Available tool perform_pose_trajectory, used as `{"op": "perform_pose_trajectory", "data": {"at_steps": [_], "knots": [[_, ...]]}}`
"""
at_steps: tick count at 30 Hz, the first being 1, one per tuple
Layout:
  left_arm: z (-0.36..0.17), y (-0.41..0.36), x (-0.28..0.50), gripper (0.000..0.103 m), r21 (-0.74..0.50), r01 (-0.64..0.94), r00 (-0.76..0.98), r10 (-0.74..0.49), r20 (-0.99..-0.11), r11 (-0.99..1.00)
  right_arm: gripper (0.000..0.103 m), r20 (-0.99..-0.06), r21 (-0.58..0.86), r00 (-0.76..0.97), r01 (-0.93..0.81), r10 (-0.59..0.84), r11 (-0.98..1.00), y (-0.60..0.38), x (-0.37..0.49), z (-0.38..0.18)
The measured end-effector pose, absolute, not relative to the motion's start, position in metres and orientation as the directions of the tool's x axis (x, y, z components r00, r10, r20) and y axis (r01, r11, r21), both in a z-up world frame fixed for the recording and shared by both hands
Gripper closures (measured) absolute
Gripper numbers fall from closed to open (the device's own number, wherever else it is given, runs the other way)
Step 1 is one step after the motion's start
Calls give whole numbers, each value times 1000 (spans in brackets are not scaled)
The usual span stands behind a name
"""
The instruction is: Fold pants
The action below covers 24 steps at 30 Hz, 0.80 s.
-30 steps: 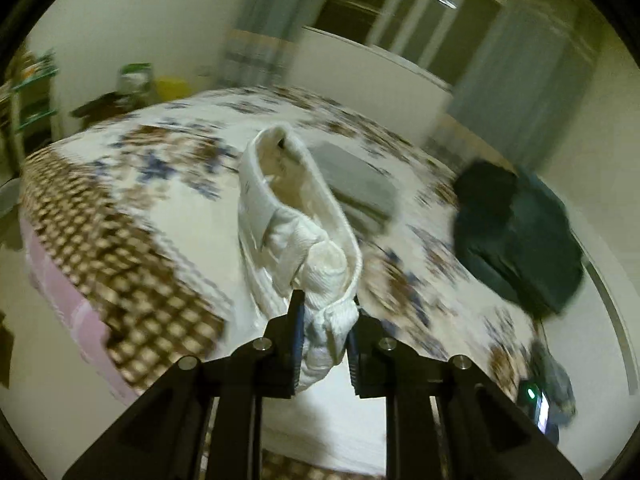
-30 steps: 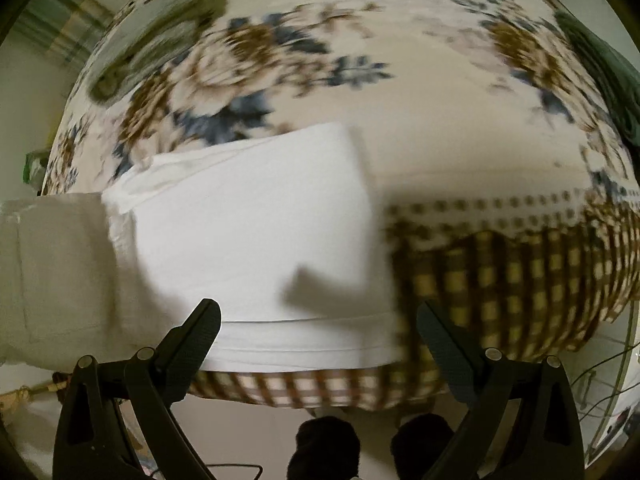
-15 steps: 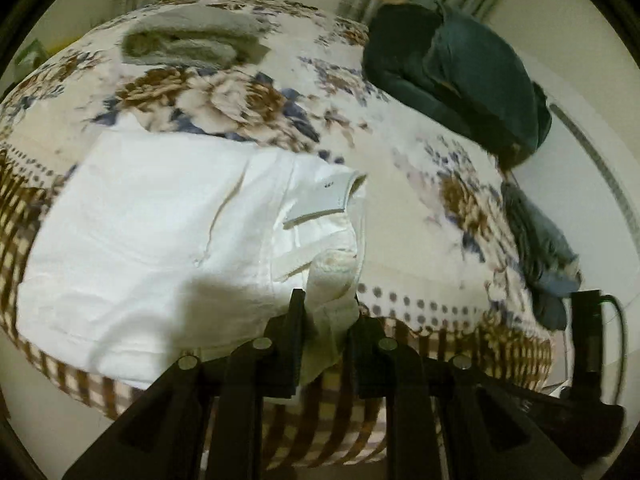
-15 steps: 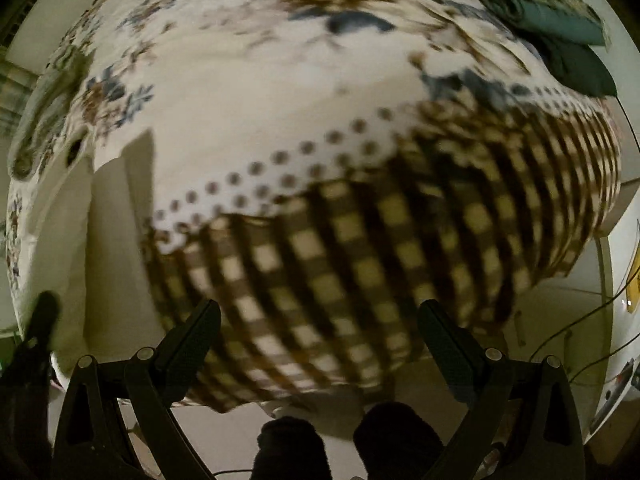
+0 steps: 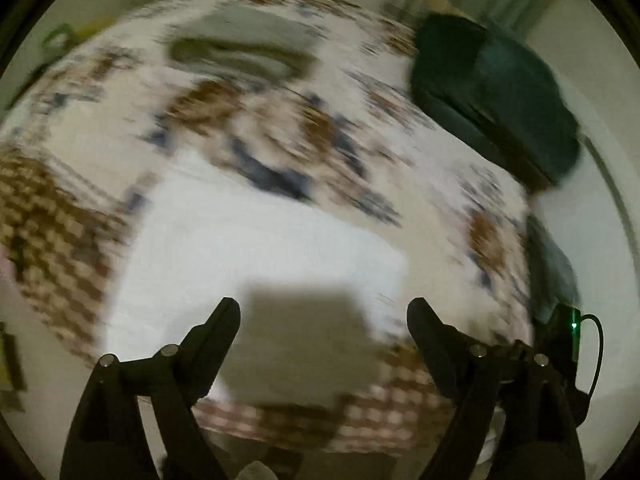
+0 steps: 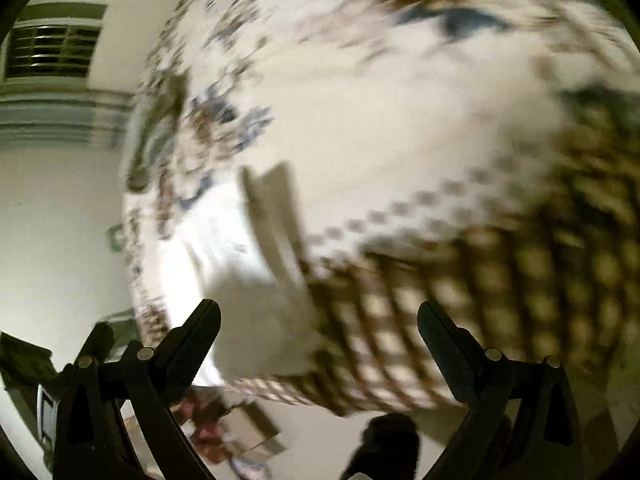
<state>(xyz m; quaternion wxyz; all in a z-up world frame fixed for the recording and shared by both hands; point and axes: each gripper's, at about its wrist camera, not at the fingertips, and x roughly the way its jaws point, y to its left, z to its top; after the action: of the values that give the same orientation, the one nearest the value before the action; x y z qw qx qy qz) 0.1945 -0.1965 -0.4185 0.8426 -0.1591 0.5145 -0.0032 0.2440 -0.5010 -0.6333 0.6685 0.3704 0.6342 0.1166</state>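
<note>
The white pants (image 5: 256,248) lie folded flat near the front edge of the flower-patterned bed (image 5: 448,168). My left gripper (image 5: 323,312) is open and empty just above their near edge, and its shadow falls on the cloth. In the right wrist view the folded white pants (image 6: 248,280) lie at the lower left on the bed (image 6: 400,120). My right gripper (image 6: 319,314) is open and empty, to the right of the pants over the checkered bed border. Both views are blurred by motion.
A dark green garment pile (image 5: 496,92) sits at the bed's far right. A grey-green folded garment (image 5: 240,48) lies at the far side. A device with a green light (image 5: 574,325) is at the right edge. Boxes (image 6: 236,428) lie on the floor below.
My left gripper laid the waistband down, let go of the pants and opened. The pants now lie folded flat. My right gripper stayed open and swung to the right.
</note>
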Motion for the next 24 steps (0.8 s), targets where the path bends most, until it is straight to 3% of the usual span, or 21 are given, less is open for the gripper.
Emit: {"op": "perform_pose_trajectory", "data": {"at_steps": [3,7,8,10,11,17,24], "knots": [[-424,-137,212,18,-151,-240,455,-26,-890,959,1,-724,681,122,287,679,674,-470,274,-658],[-449,-77,234,18,-74,-325,394,64,-917,943,2,-739,646,46,334,673,686,-441,299,-700],[-457,-66,238,18,-67,-338,381,71,-922,939,7,-729,653,59,361,682,666,-440,299,-702],[-472,-55,248,18,-61,-342,357,69,-931,938,70,-713,679,114,361,692,640,-438,297,-693],[-478,-54,253,18,-59,-341,347,67,-935,938,90,-728,665,114,358,676,656,-434,295,-684],[-505,-63,292,18,-115,-285,296,-26,-955,952,93,-821,570,230,318,522,757,-443,271,-623],[-547,-87,341,15,-108,-224,226,-56,-973,969,93,-854,518,177,369,489,771,-477,256,-652]]}}
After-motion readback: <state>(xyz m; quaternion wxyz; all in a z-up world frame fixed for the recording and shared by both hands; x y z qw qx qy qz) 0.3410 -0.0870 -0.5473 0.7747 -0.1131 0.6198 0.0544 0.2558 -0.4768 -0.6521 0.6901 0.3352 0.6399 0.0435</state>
